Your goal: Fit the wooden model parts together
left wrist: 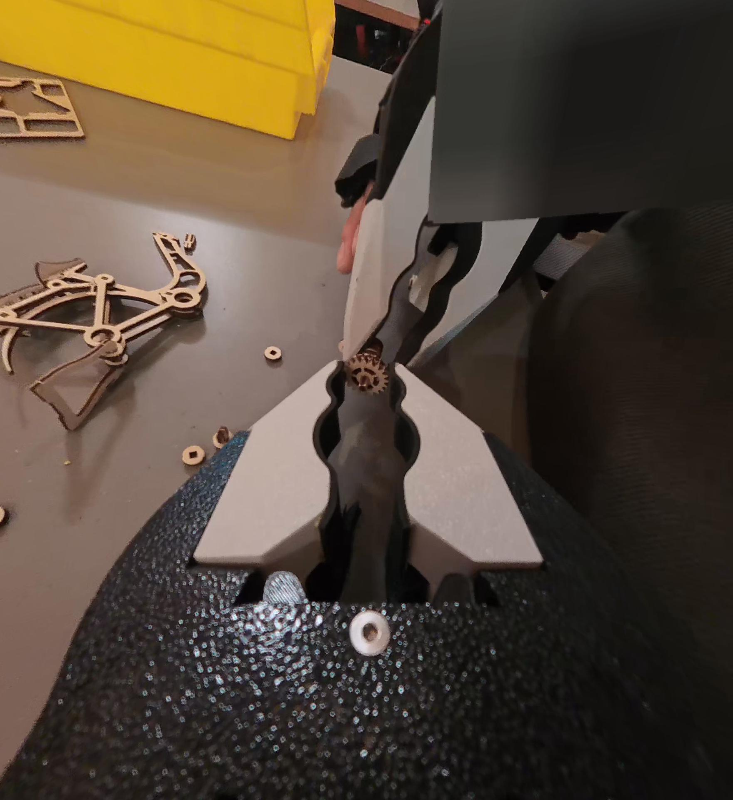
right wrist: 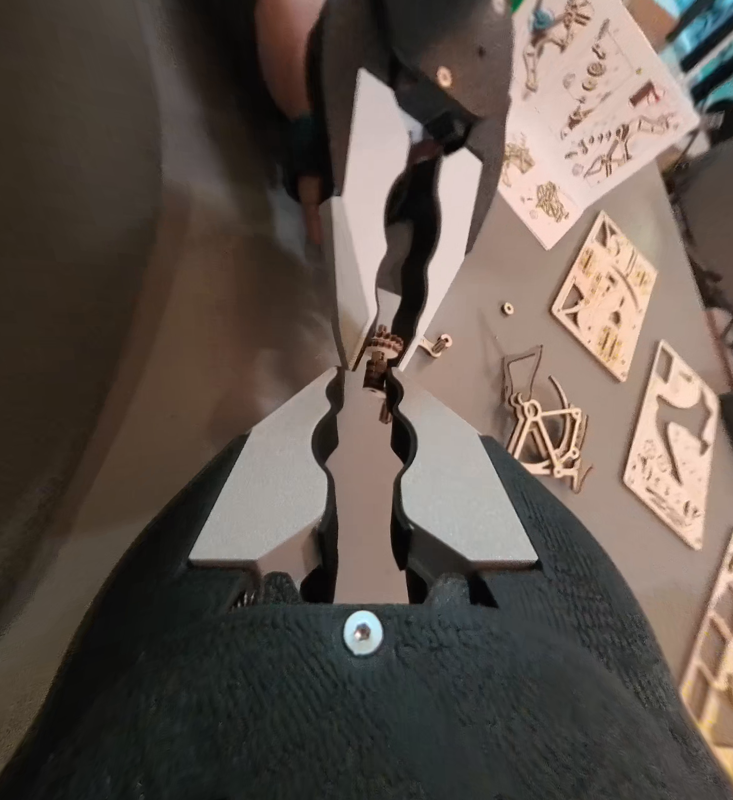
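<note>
Mid-frame in both views, tip to tip above the grey table (left wrist: 226, 182): left gripper (left wrist: 364, 375) pinching a small wooden gear (left wrist: 365, 377), right gripper (right wrist: 366, 381) clamped on a darker toothed piece (right wrist: 374, 375), apparently aligned for joining. Contact between pieces hard to judge. Half-built wooden model (left wrist: 96, 320) at mid-left, untouched.

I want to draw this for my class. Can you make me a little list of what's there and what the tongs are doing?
left tongs: pinching a gear
right tongs: pinching a small gear piece
tips: both tongs meet tip to tip above the table
on the table: half-built wooden model, loose washers, cut-out sheets, instruction sheet
behind: yellow bin
</note>
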Motion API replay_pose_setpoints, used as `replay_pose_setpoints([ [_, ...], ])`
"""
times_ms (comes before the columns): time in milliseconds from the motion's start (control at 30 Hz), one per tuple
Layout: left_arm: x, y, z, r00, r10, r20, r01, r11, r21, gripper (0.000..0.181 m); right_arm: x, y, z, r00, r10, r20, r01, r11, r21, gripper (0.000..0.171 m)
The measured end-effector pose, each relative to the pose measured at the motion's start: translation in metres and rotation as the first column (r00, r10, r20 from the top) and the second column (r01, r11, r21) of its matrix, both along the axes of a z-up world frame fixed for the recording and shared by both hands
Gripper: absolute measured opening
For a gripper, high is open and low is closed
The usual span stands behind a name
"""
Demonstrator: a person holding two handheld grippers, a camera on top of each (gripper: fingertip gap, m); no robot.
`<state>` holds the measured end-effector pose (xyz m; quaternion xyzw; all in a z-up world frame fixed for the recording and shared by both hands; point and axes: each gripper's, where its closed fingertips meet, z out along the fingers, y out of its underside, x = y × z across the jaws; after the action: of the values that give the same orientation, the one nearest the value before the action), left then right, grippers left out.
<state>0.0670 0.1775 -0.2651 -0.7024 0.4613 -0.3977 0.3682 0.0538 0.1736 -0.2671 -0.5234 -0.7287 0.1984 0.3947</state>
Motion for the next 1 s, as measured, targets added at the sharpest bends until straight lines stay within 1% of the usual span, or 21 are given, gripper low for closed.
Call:
replay_pose_setpoints([
  [33, 0.0, 0.001, 0.0, 1.0, 0.007, -0.004, -0.007, 1.0, 0.004, 0.018, 0.0, 0.001, 0.0, 1.0, -0.015, -0.005, 0.015, 1.0, -0.026, 0.017],
  [100, 0.0, 0.003, -0.003, 1.0, 0.018, -0.025, -0.018, 1.0, 0.011, 0.018, -0.001, 0.002, -0.002, 0.999, -0.033, 0.001, 0.033, 0.999, -0.027, 0.018],
  [233, 0.001, 0.002, -0.009, 0.997, 0.017, -0.076, -0.015, 1.0, 0.028, 0.017, 0.0, 0.002, -0.009, 0.999, -0.013, 0.048, 0.009, 0.997, 0.073, 0.018],
  [267, 0.001, 0.003, -0.009, 0.997, 0.013, -0.08, -0.009, 0.999, 0.048, 0.017, 0.0, 0.002, -0.011, 0.998, -0.006, 0.058, 0.001, 0.997, 0.079, 0.016],
  [333, 0.001, 0.005, -0.007, 0.996, 0.002, -0.092, 0.011, 0.99, 0.14, 0.018, 0.002, 0.003, -0.011, 0.999, 0.004, 0.054, -0.007, 0.998, 0.061, 0.012],
  [400, 0.0, 0.003, -0.009, 0.99, -0.033, -0.134, 0.066, 0.965, 0.252, 0.031, 0.003, 0.0, -0.013, 0.998, 0.033, 0.058, -0.035, 0.999, 0.029, 0.01],
  [433, 0.0, -0.004, -0.014, 0.979, -0.093, -0.182, 0.144, 0.947, 0.289, 0.056, 0.005, 0.003, -0.014, 0.997, 0.032, 0.069, -0.035, 0.998, 0.054, 0.009],
  [500, 0.0, -0.01, -0.021, 0.962, -0.136, -0.239, 0.213, 0.918, 0.335, 0.054, 0.01, 0.009, -0.018, 0.993, 0.036, 0.115, -0.052, 0.99, 0.132, 0.008],
  [567, 0.001, -0.014, -0.023, 0.953, -0.164, -0.257, 0.25, 0.902, 0.351, 0.051, 0.011, 0.008, -0.02, 0.99, 0.05, 0.131, -0.068, 0.988, 0.136, 0.008],
  [633, 0.0, -0.009, -0.023, 0.955, -0.144, -0.258, 0.235, 0.898, 0.371, 0.04, 0.011, 0.007, -0.02, 0.989, 0.059, 0.133, -0.077, 0.988, 0.136, 0.008],
  [767, 0.003, -0.003, -0.022, 0.959, -0.114, -0.261, 0.215, 0.892, 0.399, 0.036, 0.011, 0.007, -0.019, 0.988, 0.065, 0.138, -0.086, 0.984, 0.155, 0.008],
  [900, 0.005, 0.003, -0.023, 0.955, -0.081, -0.285, 0.208, 0.87, 0.447, 0.019, 0.011, 0.004, -0.02, 0.988, 0.069, 0.136, -0.088, 0.986, 0.14, 0.008],
  [1000, 0.003, 0.006, -0.024, 0.953, -0.07, -0.294, 0.195, 0.886, 0.42, 0.019, 0.01, 0.008, -0.019, 0.992, 0.04, 0.119, -0.057, 0.989, 0.14, 0.01],
])
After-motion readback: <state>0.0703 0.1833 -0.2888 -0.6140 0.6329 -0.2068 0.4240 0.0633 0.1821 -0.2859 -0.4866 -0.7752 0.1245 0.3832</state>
